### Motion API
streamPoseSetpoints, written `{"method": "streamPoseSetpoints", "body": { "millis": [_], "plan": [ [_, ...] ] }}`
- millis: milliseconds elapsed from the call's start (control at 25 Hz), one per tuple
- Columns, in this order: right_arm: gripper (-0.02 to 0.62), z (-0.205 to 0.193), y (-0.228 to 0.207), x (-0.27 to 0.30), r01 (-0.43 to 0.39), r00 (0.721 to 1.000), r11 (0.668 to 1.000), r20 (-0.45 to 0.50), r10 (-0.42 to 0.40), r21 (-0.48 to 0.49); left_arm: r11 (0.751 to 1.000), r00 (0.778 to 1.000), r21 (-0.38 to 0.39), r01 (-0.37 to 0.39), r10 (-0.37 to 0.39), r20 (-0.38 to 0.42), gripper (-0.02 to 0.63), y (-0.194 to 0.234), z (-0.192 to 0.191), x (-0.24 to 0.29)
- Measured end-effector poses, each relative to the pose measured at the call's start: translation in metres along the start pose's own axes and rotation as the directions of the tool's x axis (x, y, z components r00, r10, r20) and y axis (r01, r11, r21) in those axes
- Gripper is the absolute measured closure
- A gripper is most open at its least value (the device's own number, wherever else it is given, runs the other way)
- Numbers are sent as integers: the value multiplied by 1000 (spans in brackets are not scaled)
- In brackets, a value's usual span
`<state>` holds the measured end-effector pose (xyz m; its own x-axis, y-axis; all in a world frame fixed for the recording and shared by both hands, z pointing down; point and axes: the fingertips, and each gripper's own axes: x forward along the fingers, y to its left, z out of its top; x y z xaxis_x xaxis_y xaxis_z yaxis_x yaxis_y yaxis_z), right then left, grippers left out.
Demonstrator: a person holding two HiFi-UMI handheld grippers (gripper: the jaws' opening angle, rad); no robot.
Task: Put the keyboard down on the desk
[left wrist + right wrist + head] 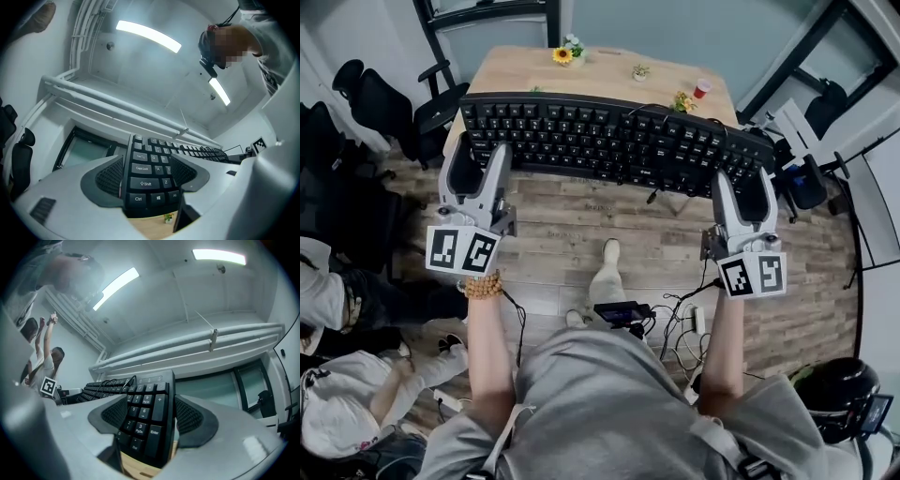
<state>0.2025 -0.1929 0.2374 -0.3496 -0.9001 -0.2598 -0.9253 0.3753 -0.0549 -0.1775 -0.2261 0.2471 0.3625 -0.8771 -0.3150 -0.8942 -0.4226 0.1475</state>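
A long black keyboard (609,141) hangs in the air in front of the wooden desk (609,80), tilted with its keys facing me. My left gripper (483,152) is shut on its left end, and the left gripper view shows the Ctrl and Shift keys (143,184) between the pads (110,177). My right gripper (742,180) is shut on the right end, clamping the number pad (145,420) between its pads (191,420). A strip of desk (150,228) shows below the keyboard. The keyboard's cable (654,192) dangles under it.
On the desk stand a sunflower pot (564,54), a small plant (639,71), a red cup (701,89) and a flower bunch (682,101). Office chairs (370,103) stand left, another chair (806,178) right. Cables (675,319) lie on the floor. A person (337,403) sits lower left.
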Motion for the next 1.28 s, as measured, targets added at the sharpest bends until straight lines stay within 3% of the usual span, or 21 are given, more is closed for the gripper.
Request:
{"method": "streamPoseSetpoints", "body": {
  "millis": [200, 440, 1280],
  "plan": [
    [276, 10, 21, -33, -40, 999, 998, -9, 41, 44, 998, 998, 24, -55, 56, -35, 287, -19, 25, -51],
    [282, 8, 3, 4, -38, 998, 998, -37, 40, 54, 998, 996, 8, -66, 67, -62, 287, -5, 19, -13],
    [290, 13, 3, 4, -63, 993, 998, 95, 64, -16, 999, 997, 27, -39, 37, 73, 290, -1, 11, -9]
  ]
}}
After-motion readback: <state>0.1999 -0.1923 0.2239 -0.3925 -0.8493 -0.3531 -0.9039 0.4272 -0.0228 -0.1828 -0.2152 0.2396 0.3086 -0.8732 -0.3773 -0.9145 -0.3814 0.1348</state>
